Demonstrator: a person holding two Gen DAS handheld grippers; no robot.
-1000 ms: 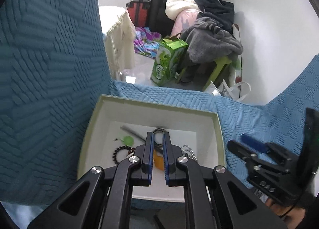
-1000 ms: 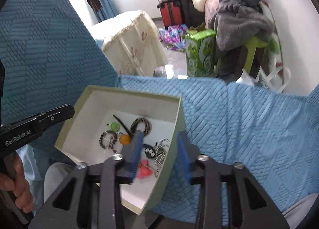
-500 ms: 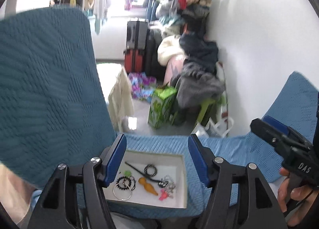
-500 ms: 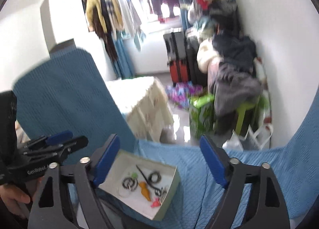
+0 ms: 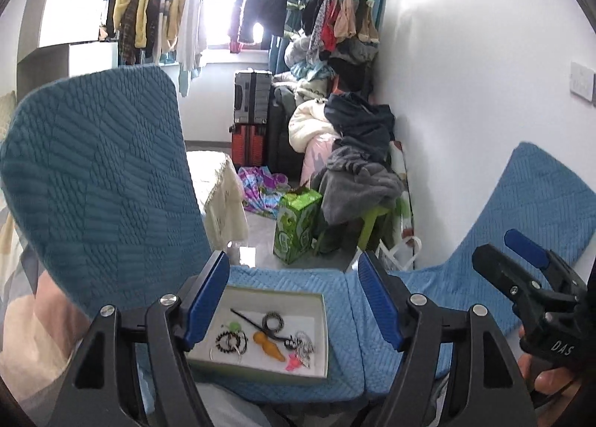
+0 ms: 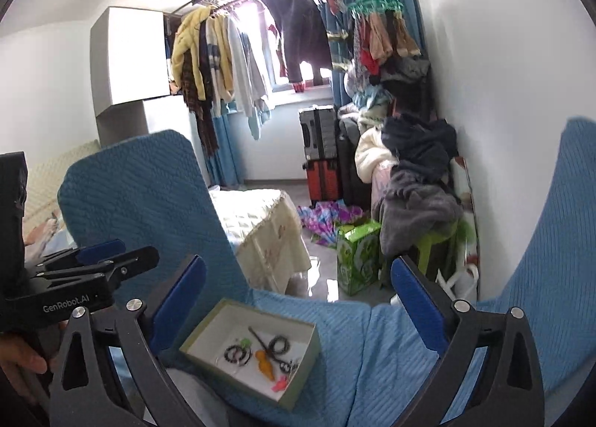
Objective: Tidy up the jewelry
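A shallow pale green box (image 5: pixel 323 330) with a white inside sits on the blue quilted cover (image 5: pixel 346 300). It holds jewelry: a black bead bracelet (image 5: pixel 227 340), an orange piece (image 5: pixel 267 344), a dark ring (image 5: pixel 272 322), a pink piece (image 5: pixel 292 363) and a black stick. The box also shows in the right wrist view (image 6: pixel 311 347). My left gripper (image 5: pixel 294 300) is open and empty, held well above the box. My right gripper (image 6: pixel 298 304) is open and empty, also above it. Each gripper shows in the other's view, the right one (image 5: pixel 521 267) and the left one (image 6: pixel 108 259).
Blue quilted cushions rise on the left (image 5: pixel 97 181) and right (image 5: pixel 536 203). Beyond the cover's edge are a green carton (image 5: pixel 296 228), a piled chair of clothes (image 5: pixel 357 166), suitcases (image 5: pixel 251 121), a cream-covered table (image 6: pixel 264 226) and hanging clothes at the window.
Both grippers have pulled up and back from the box and opened wide. The left was shut inside the box a second ago. The box now looks small and low in both views.
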